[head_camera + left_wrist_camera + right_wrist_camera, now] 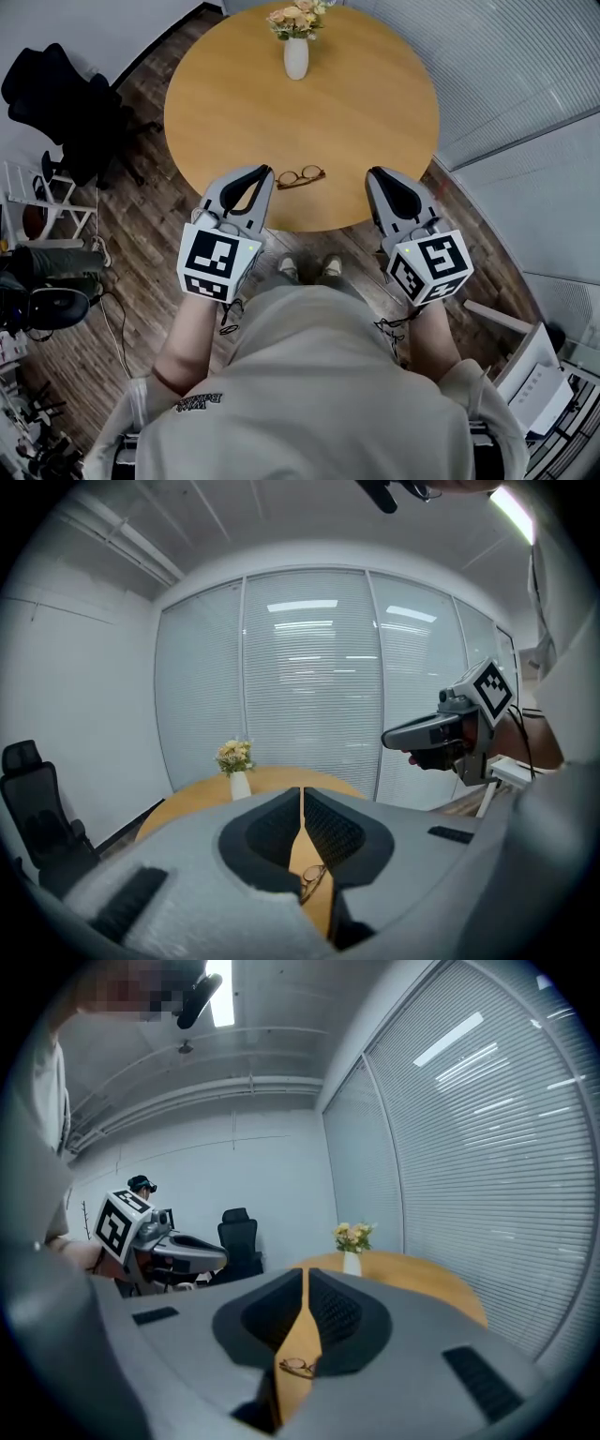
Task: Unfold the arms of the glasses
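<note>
Left gripper [264, 172]: jaws seen closed tip to tip, nothing held. Glasses [301, 176] laid on table [309, 112], just ahead of and between both grippers' tips, untouched; arms judged folded. Judged light, thin-framed, fragile at hinges, lenses slippery; hold best taken at frame front and arm tip. Right gripper [377, 174]: jaws closed, empty. No brand read; shirt print [202, 403] too small.

One pair of glasses [300, 176], vase [296, 57], table [366, 112] and chair [58, 98]; two hand-held grippers [265, 175] [373, 175].
</note>
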`<state>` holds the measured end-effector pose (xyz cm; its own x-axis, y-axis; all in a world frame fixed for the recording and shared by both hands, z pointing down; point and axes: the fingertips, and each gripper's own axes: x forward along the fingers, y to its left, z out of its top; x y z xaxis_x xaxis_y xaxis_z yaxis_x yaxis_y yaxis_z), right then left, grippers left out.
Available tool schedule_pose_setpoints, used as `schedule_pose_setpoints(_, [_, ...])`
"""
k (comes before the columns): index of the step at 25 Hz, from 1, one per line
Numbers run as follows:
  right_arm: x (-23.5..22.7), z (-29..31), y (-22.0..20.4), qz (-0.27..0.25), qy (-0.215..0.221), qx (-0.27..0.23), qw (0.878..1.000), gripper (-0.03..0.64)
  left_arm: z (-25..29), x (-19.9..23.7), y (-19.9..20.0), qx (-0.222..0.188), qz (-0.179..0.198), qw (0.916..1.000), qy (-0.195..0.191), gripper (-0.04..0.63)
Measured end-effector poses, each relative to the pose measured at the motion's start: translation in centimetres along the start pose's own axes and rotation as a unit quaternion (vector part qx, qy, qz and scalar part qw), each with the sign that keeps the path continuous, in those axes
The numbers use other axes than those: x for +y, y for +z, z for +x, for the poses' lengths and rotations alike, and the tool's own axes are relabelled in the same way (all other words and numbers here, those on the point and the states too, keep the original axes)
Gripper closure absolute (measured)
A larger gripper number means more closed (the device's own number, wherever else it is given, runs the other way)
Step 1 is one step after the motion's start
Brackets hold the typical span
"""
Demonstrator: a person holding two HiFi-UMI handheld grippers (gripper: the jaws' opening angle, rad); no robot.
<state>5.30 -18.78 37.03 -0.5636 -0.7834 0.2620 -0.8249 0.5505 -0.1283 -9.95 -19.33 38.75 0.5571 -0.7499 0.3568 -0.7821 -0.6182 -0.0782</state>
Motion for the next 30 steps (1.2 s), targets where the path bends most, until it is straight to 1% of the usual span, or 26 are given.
schedule_pose_setpoints(6, [-1.8, 1.0, -0.6, 0.006, 0.019, 0.010, 1.000, 0.575, 2.1, -0.2, -0.4, 0.022, 0.008, 0.9997, 0.006, 0.566])
schedule_pose_setpoints(10, [-3.0, 1.9, -1.7, 0.009, 0.023, 0.019, 1.000, 0.575, 3.6, 0.0, -1.1, 0.036, 0.013, 0.9991, 0.016, 0.566])
schedule_pose_setpoints(15, [-3.6, 2.9, -2.7, 0.019, 0.022, 0.028, 0.999, 0.575, 5.6, -0.3, -3.3, 0.093, 0.034, 0.9951, -0.007, 0.564])
schedule_pose_setpoints(17, [-3.8, 3.3, -3.5, 0.022, 0.021, 0.035, 0.999, 0.575, 6.3, -0.2, -3.8, 0.101, 0.045, 0.9939, -0.007, 0.563])
schedule_pose_setpoints(19, [-3.8, 3.5, -4.1, 0.022, 0.021, 0.043, 0.999, 0.575, 7.2, -0.3, -4.7, 0.110, 0.049, 0.9926, -0.016, 0.557])
schedule_pose_setpoints(21, [-3.8, 3.6, -4.7, 0.018, 0.023, 0.049, 0.998, 0.575, 8.3, -0.8, -6.2, 0.131, 0.056, 0.9893, -0.031, 0.505])
schedule_pose_setpoints(24, [-3.5, 4.0, -5.3, 0.015, 0.027, 0.058, 0.998, 0.575, 9.6, -0.9, -9.0, 0.167, 0.073, 0.9825, -0.040, 0.489])
schedule_pose_setpoints(27, [-3.9, 4.6, -6.4, 0.014, 0.026, 0.071, 0.997, 0.575, 10.8, -1.0, -11.2, 0.194, 0.082, 0.9764, -0.048, 0.473])
schedule_pose_setpoints(30, [-4.7, 5.0, -8.1, 0.008, 0.014, 0.085, 0.996, 0.575, 11.8, -1.3, -13.5, 0.211, 0.099, 0.9713, -0.049, 0.471])
